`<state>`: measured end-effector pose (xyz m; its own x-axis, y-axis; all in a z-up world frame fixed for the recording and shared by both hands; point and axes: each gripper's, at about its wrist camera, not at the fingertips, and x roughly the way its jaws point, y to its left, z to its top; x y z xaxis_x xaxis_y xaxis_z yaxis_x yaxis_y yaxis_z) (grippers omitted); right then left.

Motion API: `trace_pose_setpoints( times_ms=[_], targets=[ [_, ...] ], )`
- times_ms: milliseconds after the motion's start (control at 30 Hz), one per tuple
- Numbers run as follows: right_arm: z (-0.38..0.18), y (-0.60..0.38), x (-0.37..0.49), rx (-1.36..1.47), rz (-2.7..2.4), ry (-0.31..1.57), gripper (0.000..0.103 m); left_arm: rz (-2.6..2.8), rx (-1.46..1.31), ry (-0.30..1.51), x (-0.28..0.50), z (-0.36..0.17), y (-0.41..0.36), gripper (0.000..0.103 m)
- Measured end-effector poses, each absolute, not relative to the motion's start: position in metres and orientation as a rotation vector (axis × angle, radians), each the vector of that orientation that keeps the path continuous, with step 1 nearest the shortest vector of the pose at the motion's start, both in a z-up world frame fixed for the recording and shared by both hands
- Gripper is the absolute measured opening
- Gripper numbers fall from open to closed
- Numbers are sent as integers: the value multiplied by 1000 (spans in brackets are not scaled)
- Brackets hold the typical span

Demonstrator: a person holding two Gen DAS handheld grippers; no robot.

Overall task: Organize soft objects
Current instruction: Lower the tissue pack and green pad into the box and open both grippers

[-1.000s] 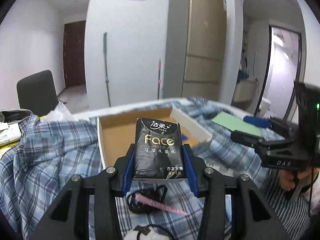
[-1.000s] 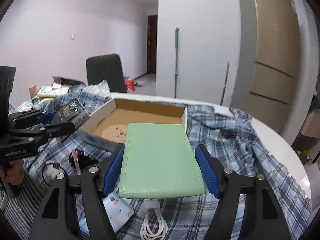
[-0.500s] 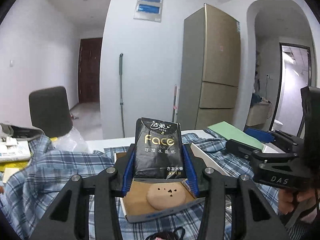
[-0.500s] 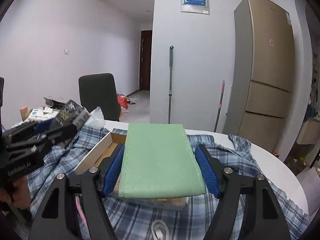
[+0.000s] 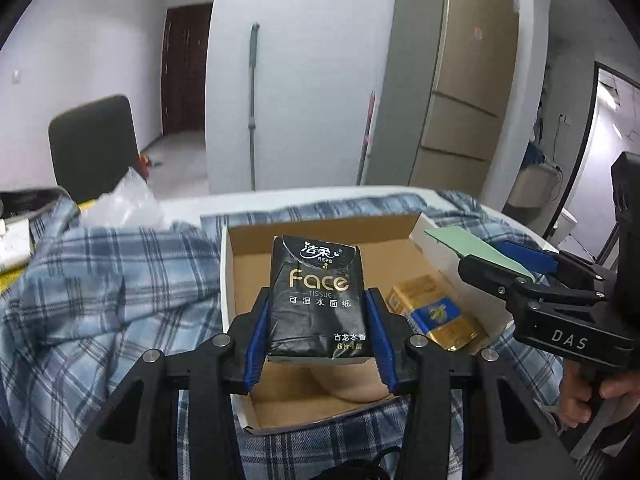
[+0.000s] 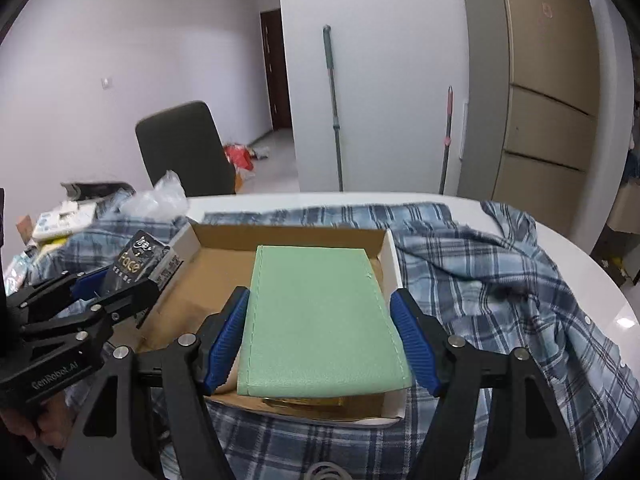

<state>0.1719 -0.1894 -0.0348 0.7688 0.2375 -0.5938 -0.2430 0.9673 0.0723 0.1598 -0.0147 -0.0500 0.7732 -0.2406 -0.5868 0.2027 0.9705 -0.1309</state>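
My left gripper [image 5: 318,336] is shut on a black "Face" tissue pack [image 5: 317,300] and holds it over the open cardboard box [image 5: 240,280]. My right gripper [image 6: 322,344] is shut on a flat green pouch [image 6: 320,320] and holds it over the same box [image 6: 224,240], at its right side. A gold and blue pack [image 5: 436,312] lies inside the box. The right gripper also shows in the left wrist view [image 5: 520,268], and the left one in the right wrist view [image 6: 108,292].
A blue plaid shirt [image 5: 100,280] covers the white table [image 6: 560,240] around the box. A black chair [image 5: 94,144], a clear plastic bag [image 5: 132,204] and papers [image 6: 64,216] lie to the left. A white cable [image 6: 324,472] lies near the front edge.
Both grippers tilted down and moved forward over the box with their loads. The gold and blue pack inside the box has come into view.
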Motion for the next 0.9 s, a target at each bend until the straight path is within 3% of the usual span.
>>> trace_pose_setpoints(
  times_ms=[300, 333, 400, 433, 500, 567, 900],
  targets=[
    [-58, -181, 185, -29, 303, 749, 71, -259, -59, 680, 163, -61, -17, 47],
    [-59, -182, 185, -25, 303, 753, 71, -244, -45, 670, 161, -60, -19, 50],
    [-59, -182, 184, -20, 299, 753, 71, -238, -42, 652, 158, -57, -18, 66],
    [-60, -183, 185, -18, 307, 759, 71, -237, -44, 646, 158, -56, -17, 69],
    [-61, -182, 186, -18, 309, 768, 80, -232, -43, 631, 156, -53, -16, 76],
    [-61, -182, 186, -20, 305, 765, 84, -225, -36, 618, 154, -50, -15, 76],
    [-7, -196, 164, -25, 288, 634, 84, -246, -34, 500, 112, 10, -4, 76]
  ],
)
